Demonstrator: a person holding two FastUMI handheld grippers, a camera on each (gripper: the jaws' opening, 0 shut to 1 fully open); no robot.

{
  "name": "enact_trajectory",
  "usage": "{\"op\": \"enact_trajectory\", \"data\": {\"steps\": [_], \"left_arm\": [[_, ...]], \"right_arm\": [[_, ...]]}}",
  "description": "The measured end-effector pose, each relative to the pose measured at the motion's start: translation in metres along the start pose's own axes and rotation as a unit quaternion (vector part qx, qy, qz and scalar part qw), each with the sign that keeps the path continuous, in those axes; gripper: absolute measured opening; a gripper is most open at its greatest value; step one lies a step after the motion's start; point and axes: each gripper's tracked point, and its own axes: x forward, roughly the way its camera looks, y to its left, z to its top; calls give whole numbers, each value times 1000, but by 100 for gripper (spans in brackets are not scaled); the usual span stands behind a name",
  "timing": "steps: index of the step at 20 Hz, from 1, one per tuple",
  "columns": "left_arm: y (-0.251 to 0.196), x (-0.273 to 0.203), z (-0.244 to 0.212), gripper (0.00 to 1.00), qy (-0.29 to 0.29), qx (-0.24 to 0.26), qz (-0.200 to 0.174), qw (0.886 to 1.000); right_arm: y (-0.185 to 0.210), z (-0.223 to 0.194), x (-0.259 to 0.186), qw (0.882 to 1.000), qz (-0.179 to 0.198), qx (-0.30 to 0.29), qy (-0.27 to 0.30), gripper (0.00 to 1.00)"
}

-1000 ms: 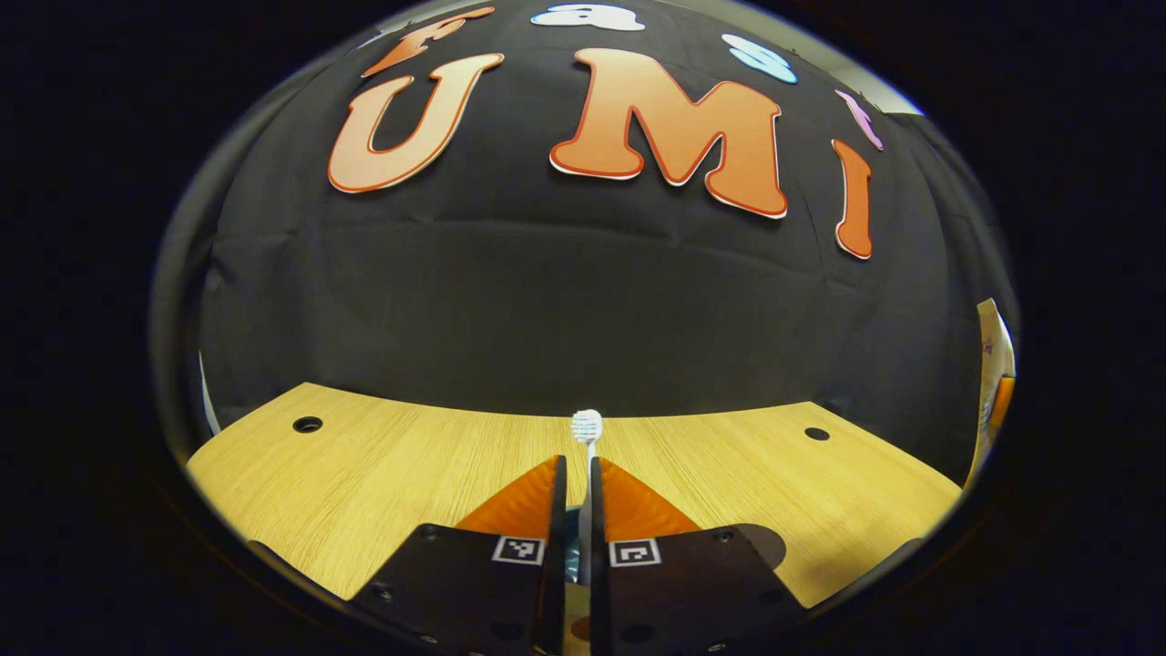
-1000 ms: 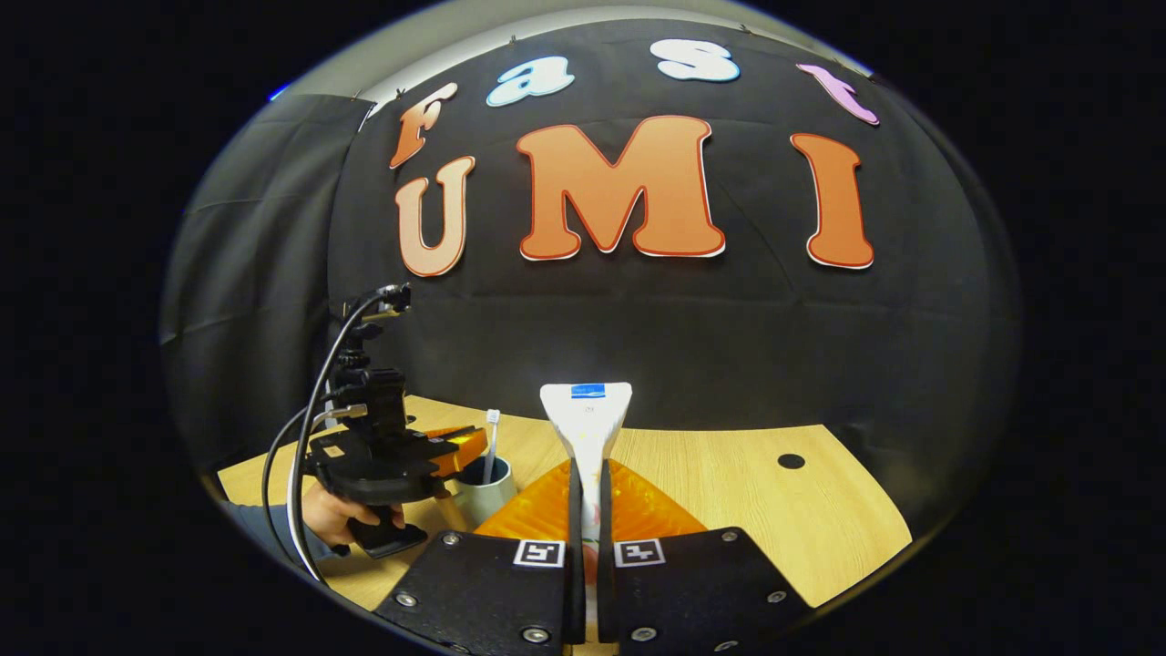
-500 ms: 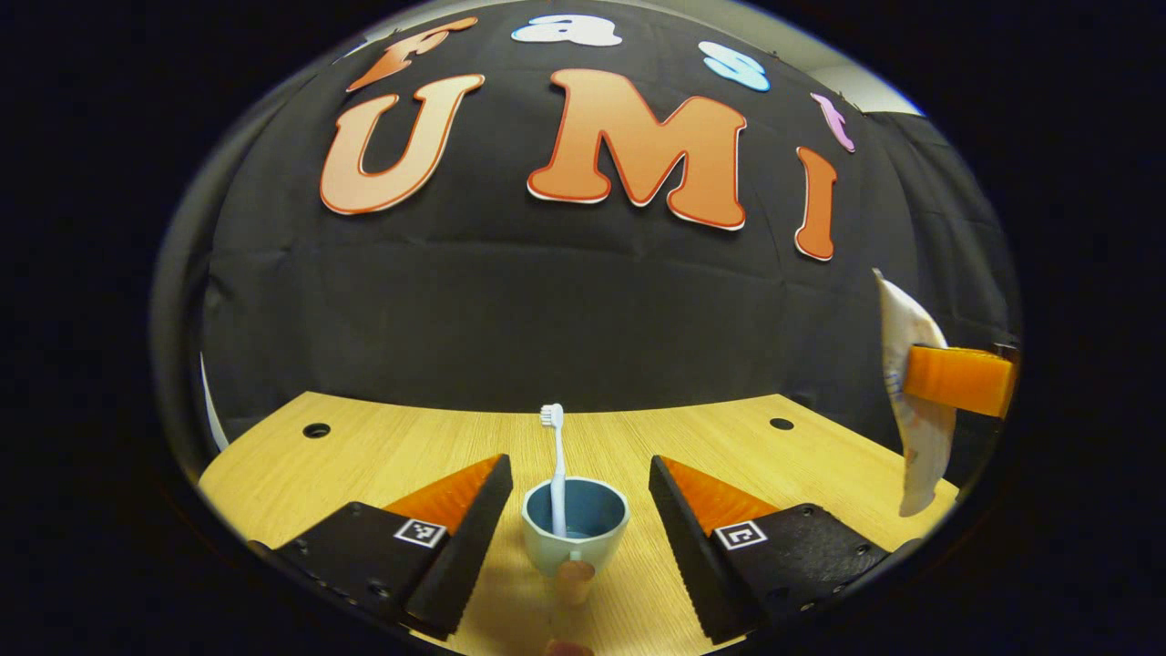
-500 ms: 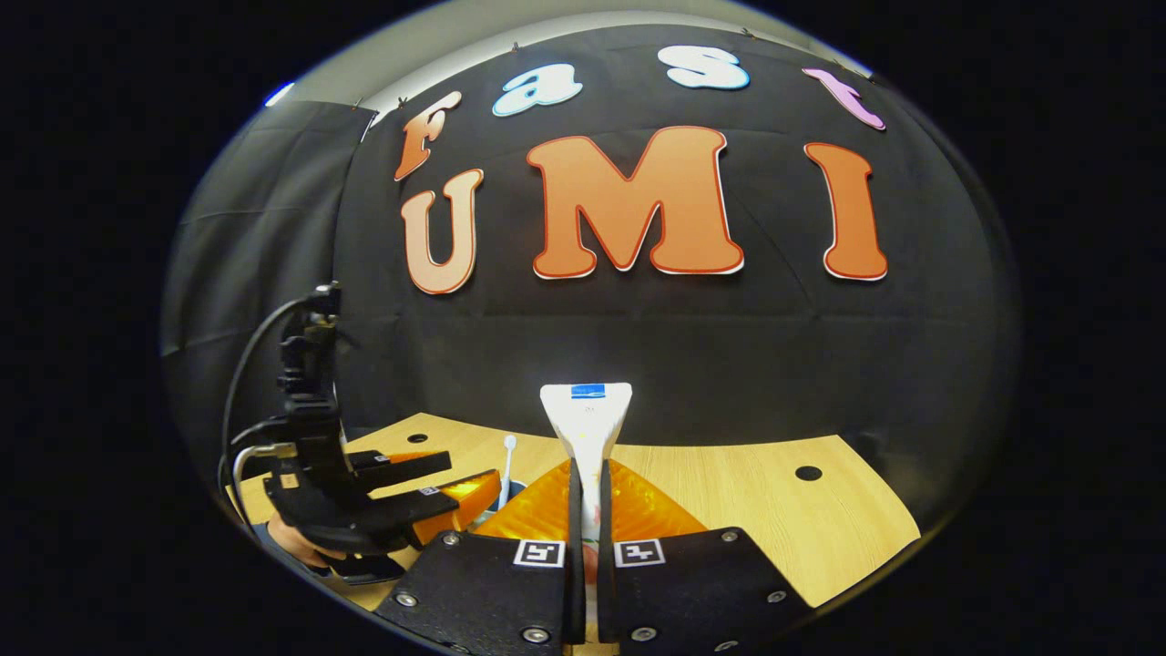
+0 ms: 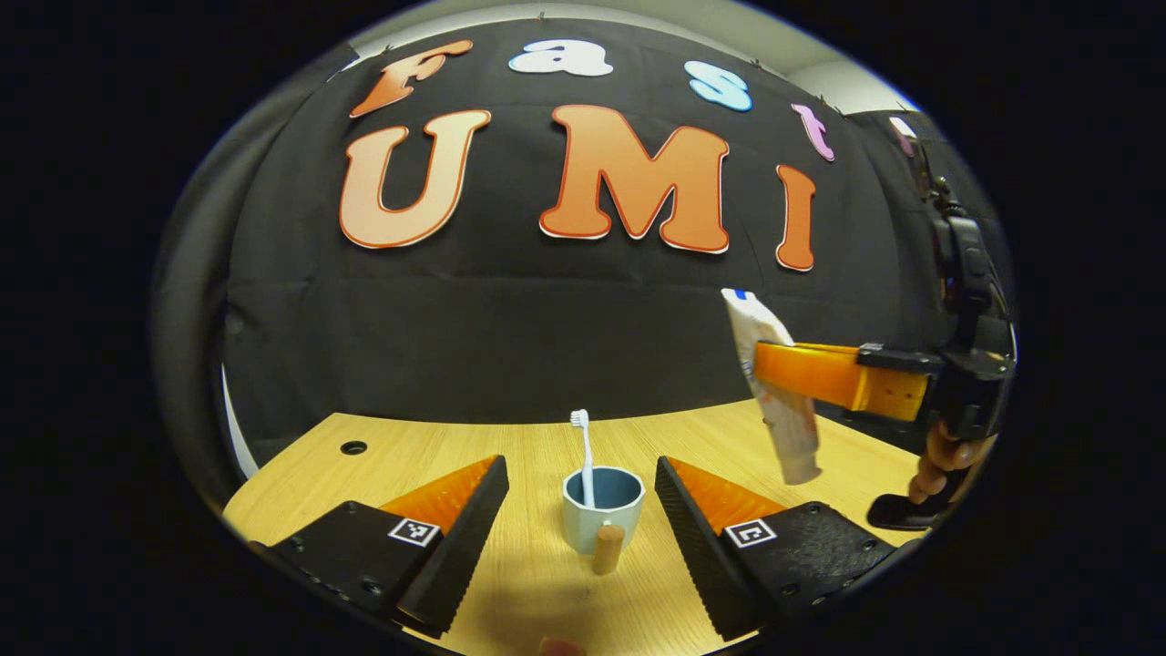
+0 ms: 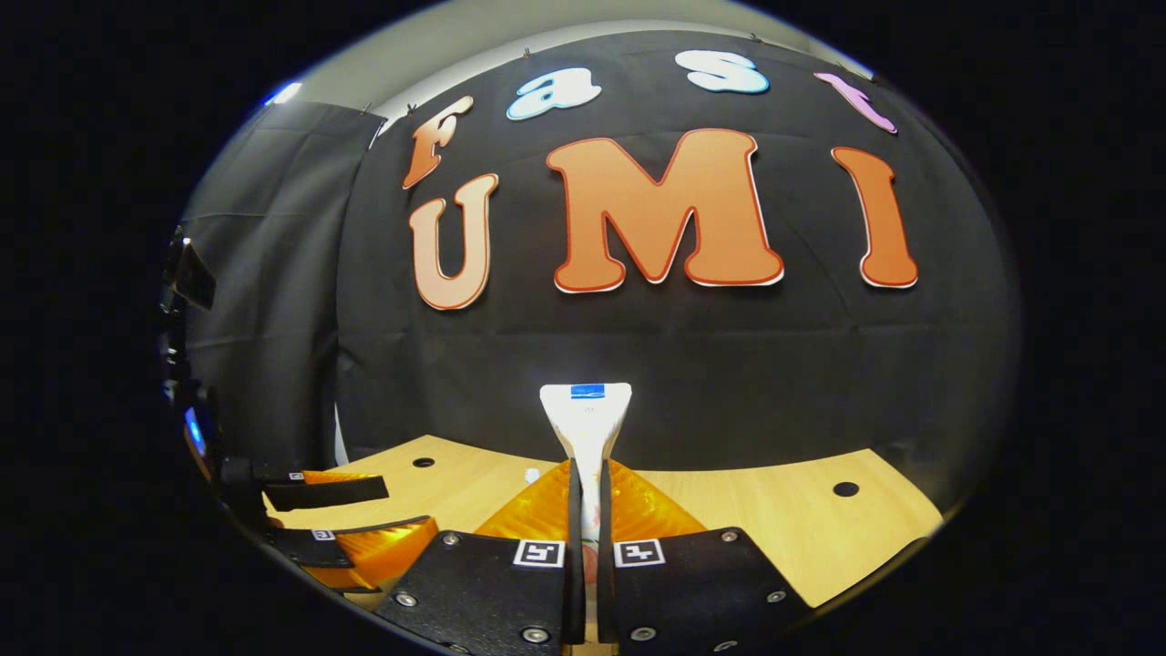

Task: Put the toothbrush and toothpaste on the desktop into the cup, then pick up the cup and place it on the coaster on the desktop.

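A pale blue cup (image 5: 601, 517) with a wooden handle (image 5: 608, 549) stands on the wooden desktop (image 5: 510, 583). A white toothbrush (image 5: 583, 456) stands upright in it, head up. My left gripper (image 5: 580, 474) is open, with the cup a little beyond and between its fingers, touching neither. To the right, my right gripper (image 5: 820, 374) holds the white toothpaste tube (image 5: 774, 383) above the desktop, cap end down, to the right of the cup. In the right gripper view my right gripper (image 6: 588, 474) is shut on the toothpaste tube (image 6: 586, 419), and the toothbrush head (image 6: 532, 475) peeks just left of it.
The left gripper (image 6: 337, 519) sits low at the left of the right gripper view. A hand (image 5: 938, 456) holds the right gripper's grip. The desktop (image 6: 774, 510) has small round holes (image 5: 353, 447) near its back corners. The black cloth wall closes the back.
My left gripper opened and left the toothbrush standing in the cup, then drew back. My right gripper carried the toothpaste leftward, closer to the cup.
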Motion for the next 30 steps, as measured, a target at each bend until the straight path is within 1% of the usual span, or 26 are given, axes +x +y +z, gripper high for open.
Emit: {"op": "enact_trajectory", "data": {"steps": [3, 5, 8, 14, 17, 21, 24, 26, 30], "left_arm": [[16, -11, -14, 97, 0, 17, 10, 1000], [26, -19, -28, 98, 10, 10, 17, 1000], [37, -28, -39, 98, 19, -3, 23, 1000], [45, -42, -52, 98, 27, 8, 28, 999], [39, -47, -64, 98, 36, -5, 16, 999], [40, -45, -81, 98, 53, -9, 22, 998], [41, -43, -89, 98, 61, -14, 22, 998], [42, -42, -92, 98, 66, -12, 24, 997], [44, -38, -99, 98, 75, -14, 24, 997]], "right_arm": [[13, -3, 21, 999, 5, 31, -15, 5], [22, -4, 33, 999, 13, 42, -25, 6], [32, -4, 47, 998, 19, 42, -43, 5], [41, -15, 71, 997, 18, 29, -72, 6], [47, -29, 85, 996, 28, 35, -74, 5], [52, -45, 96, 996, 29, 6, -79, 6], [56, -63, 105, 997, 33, 1, -70, 7], [51, -75, 109, 998, 25, -5, -61, 7], [50, -94, 114, 999, 23, -2, -36, 10]]}}
